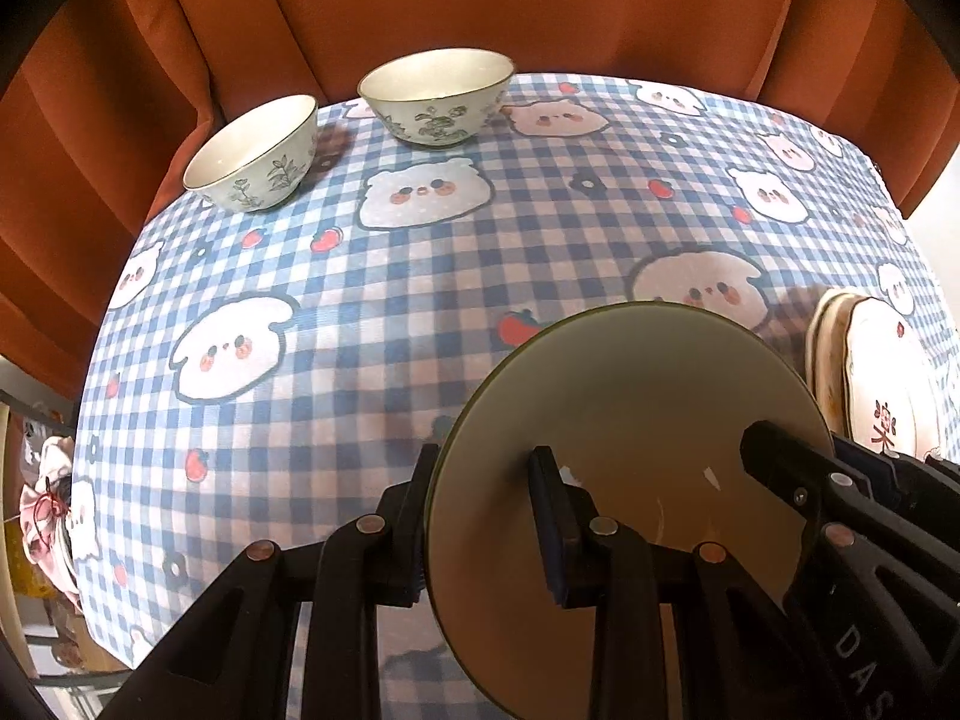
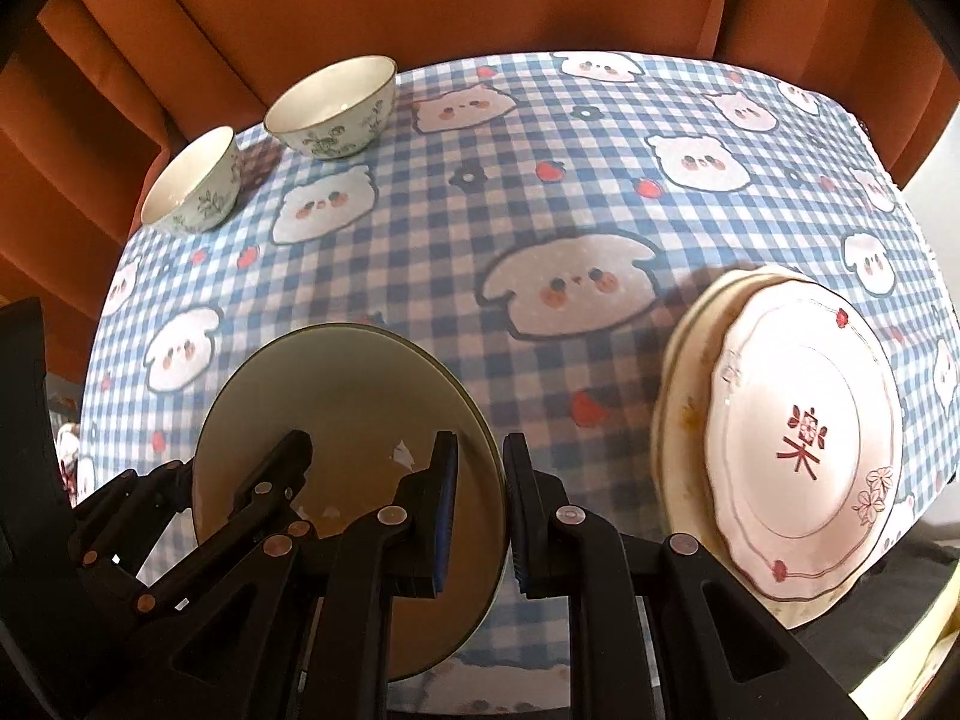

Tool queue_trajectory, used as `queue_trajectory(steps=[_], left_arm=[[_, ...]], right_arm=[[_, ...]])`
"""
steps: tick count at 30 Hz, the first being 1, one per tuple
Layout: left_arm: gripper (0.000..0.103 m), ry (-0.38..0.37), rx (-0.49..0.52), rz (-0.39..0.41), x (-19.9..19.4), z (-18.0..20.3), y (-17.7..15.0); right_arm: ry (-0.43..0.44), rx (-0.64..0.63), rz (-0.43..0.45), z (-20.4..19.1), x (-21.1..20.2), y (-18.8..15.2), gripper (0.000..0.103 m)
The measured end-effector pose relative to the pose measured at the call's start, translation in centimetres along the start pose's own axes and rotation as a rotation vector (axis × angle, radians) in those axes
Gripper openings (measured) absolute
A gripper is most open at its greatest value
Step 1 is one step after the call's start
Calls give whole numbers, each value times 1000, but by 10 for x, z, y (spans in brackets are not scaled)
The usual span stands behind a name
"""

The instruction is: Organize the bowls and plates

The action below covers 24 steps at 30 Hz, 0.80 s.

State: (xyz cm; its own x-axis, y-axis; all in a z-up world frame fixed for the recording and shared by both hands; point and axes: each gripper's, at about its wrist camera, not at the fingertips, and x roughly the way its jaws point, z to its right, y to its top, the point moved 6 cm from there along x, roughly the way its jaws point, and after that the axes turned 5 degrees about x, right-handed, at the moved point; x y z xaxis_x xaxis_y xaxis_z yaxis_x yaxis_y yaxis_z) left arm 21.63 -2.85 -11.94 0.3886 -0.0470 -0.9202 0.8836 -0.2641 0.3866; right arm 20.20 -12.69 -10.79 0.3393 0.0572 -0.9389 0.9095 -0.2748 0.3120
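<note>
A large cream bowl with a dark rim (image 1: 630, 420) is held near the table's front edge; it also shows in the right wrist view (image 2: 336, 396). My left gripper (image 1: 483, 522) is shut on its left rim. My right gripper (image 2: 483, 510) straddles its right rim, one finger inside and one outside, closed on it. Two small floral bowls (image 1: 255, 150) (image 1: 435, 96) stand upright at the far left of the table; they show in the right wrist view too (image 2: 192, 183) (image 2: 333, 105). A stack of plates (image 2: 798, 438), topped by a white plate with a red character, lies at the right.
The table (image 1: 420, 300) wears a blue checked cloth with cartoon animals. An orange curtain (image 1: 480, 0) hangs behind it. The plate stack (image 1: 870, 384) sits just right of the held bowl. Clutter shows below the table's left edge (image 1: 42, 510).
</note>
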Motion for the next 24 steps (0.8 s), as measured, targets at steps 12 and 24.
queue_trajectory(steps=[12,24], left_arm=[[28,33,-77,-19,7,28,-10],[28,110,-99,-14,12,37,-12]], right_arm=[[20,-88,-2,27,6,-3,19],[50,-130,-14,37,20,0,19]])
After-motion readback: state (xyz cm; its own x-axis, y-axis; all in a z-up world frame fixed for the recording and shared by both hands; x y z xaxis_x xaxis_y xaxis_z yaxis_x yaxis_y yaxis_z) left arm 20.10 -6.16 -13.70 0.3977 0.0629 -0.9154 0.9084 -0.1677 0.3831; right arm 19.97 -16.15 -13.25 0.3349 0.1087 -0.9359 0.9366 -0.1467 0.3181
